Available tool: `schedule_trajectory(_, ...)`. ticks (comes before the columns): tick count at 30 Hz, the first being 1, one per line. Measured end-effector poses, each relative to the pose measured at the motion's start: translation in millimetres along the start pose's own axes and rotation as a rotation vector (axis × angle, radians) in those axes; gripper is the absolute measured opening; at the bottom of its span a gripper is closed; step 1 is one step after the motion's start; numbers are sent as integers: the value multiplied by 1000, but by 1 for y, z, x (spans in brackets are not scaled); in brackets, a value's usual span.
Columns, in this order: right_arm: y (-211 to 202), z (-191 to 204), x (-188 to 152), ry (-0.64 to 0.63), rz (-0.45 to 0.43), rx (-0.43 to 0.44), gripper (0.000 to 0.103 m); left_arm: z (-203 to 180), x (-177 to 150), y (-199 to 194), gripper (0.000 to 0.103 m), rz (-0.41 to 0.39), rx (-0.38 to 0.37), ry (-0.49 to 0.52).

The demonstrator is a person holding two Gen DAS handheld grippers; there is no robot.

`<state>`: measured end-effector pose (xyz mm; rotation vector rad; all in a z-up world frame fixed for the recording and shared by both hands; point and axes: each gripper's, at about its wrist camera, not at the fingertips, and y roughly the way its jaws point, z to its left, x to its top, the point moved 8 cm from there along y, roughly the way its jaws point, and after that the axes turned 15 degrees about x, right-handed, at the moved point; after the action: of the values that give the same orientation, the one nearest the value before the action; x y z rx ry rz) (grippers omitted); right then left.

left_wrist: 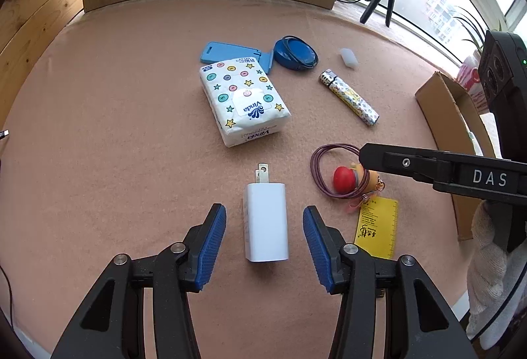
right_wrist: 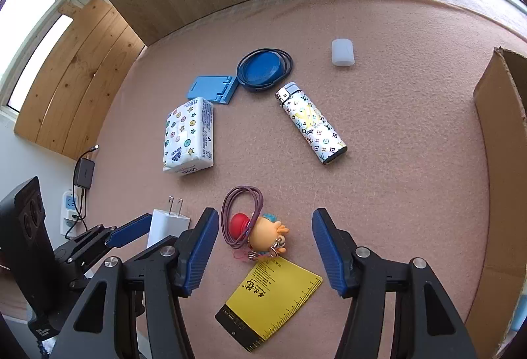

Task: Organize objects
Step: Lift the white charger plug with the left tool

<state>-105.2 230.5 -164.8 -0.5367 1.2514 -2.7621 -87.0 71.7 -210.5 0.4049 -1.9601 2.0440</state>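
Note:
A white plug charger lies flat on the pink mat, prongs pointing away, between the blue pads of my left gripper. The pads stand clear of its sides, so the left gripper is open. In the right wrist view the charger shows at the left beside the left gripper. My right gripper is open above a toy keychain with a red ball, a purple cord loop and a yellow tag. Its pads touch nothing. In the left wrist view the right gripper's finger crosses over the keychain.
Farther back lie a tissue pack, a patterned lighter, a blue phone stand, a blue round disc with a cable and a small white cap. A cardboard box stands at the right. Wooden panels close the back.

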Motion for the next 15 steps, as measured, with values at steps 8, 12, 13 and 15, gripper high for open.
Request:
schedule_trajectory(8, 27, -2, 2, 40, 70, 23, 34, 6, -1, 2, 39, 6, -1, -17)
schedule_trajectory(12, 32, 0, 4, 44, 72, 37, 20, 8, -3, 3, 26, 8, -8, -20)
schedule_trajectory(13, 32, 1, 5, 39, 70, 39, 16, 9, -3, 3, 25, 7, -9, -22)
schedule_trajectory(15, 34, 3, 6, 31, 67, 43, 10, 10, -3, 3, 25, 5, -9, -31)
